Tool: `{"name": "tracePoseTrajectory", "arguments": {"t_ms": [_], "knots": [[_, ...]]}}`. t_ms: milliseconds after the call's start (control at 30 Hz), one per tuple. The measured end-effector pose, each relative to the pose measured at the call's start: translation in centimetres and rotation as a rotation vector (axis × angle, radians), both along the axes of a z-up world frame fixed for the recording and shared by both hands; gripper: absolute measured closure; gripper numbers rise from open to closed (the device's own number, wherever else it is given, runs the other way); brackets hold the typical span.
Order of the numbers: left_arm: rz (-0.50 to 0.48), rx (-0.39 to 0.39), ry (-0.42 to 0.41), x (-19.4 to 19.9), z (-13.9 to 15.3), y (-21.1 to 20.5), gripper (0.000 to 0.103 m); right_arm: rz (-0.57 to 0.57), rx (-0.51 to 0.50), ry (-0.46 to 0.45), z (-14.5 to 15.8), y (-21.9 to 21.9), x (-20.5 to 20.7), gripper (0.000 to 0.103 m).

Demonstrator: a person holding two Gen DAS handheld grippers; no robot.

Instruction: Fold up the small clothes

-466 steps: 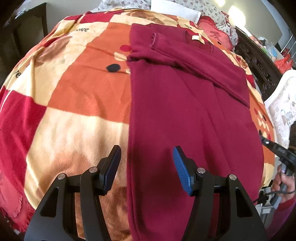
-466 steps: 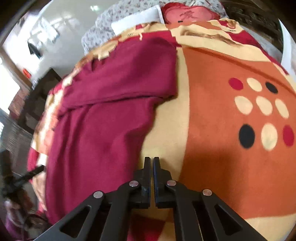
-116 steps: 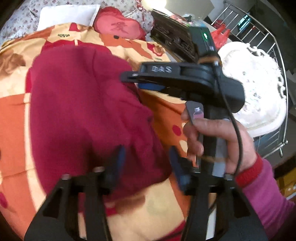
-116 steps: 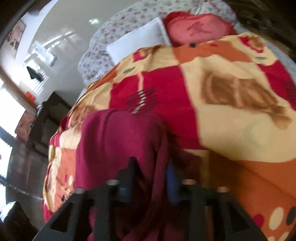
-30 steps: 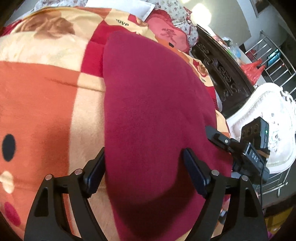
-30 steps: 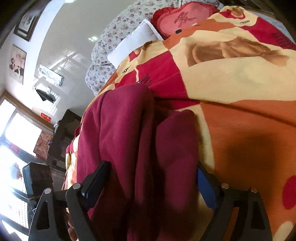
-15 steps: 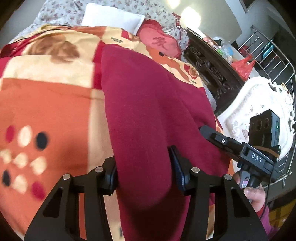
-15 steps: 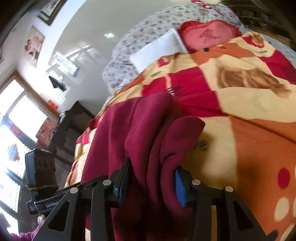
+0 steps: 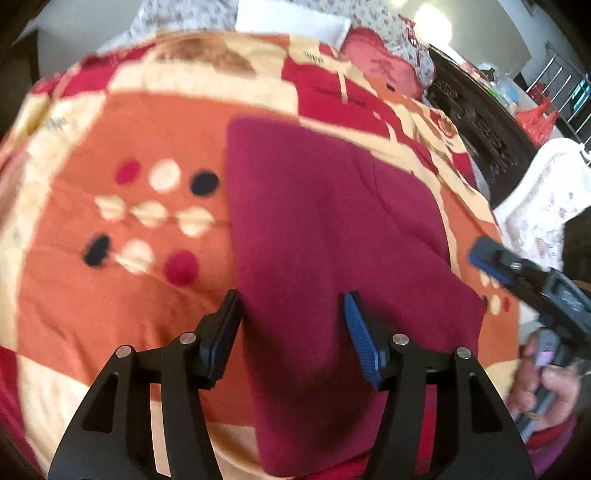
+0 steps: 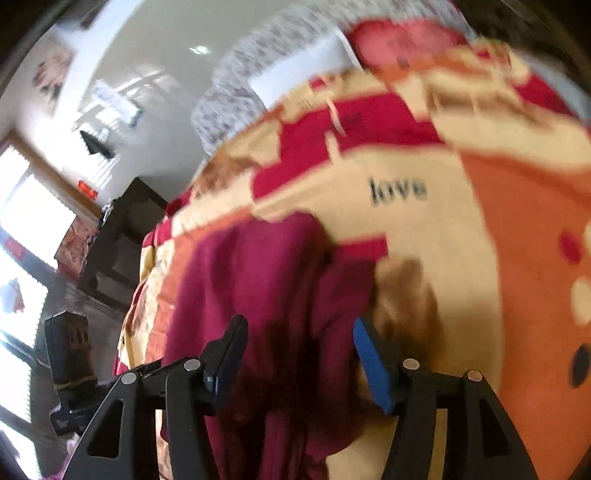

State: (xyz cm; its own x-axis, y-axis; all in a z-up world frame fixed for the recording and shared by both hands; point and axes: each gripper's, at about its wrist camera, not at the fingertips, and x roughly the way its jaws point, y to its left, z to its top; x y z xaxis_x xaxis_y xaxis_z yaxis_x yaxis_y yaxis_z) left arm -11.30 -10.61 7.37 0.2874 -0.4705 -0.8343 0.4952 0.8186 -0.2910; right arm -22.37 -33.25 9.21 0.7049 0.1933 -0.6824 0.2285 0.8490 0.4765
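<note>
Both grippers – left gripper (image 9: 291,325), right gripper (image 10: 297,350) – now spread wide, released, folded maroon garment (image 9: 332,229) lying on blanket (image 9: 122,140).

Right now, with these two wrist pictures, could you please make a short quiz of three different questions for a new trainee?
1. True or false: the left tongs are shut.
2. What word is printed on the orange, red and cream patterned blanket?
3. The folded dark red fleece garment lies: A) on the blanket, B) on the white pillow, C) on the floor.

Key: 1. False, they are open, and so are the right tongs. 2. "love". 3. A.
</note>
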Motion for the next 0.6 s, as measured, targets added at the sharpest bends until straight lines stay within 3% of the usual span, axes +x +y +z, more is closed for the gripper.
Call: {"name": "tracePoseTrajectory", "arguments": {"t_ms": [67,200,300,400,600], "knots": [[0.014,0.011,-0.06,-0.2,1.1,0.2,0.046,0.076,-0.06,-0.023,1.5,1.8,0.6,0.051],[0.023,0.022,-0.07,0.3,1.4,-0.6,0.045,0.198,-0.093,-0.021,1.7,5.4,2.4,0.058],[0.029,0.047,-0.077,0.5,0.8,-1.4,0.045,0.177,-0.175,0.051,-0.1,5.8,2.5,0.058],[0.027,0.058,-0.093,0.0,0.4,-1.6,0.045,0.169,-0.184,0.164,-3.1,4.5,2.5,0.058],[0.048,0.055,-0.135,-0.6,0.3,-1.7,0.045,0.135,-0.185,0.146,-3.3,4.1,1.7,0.058]]}}
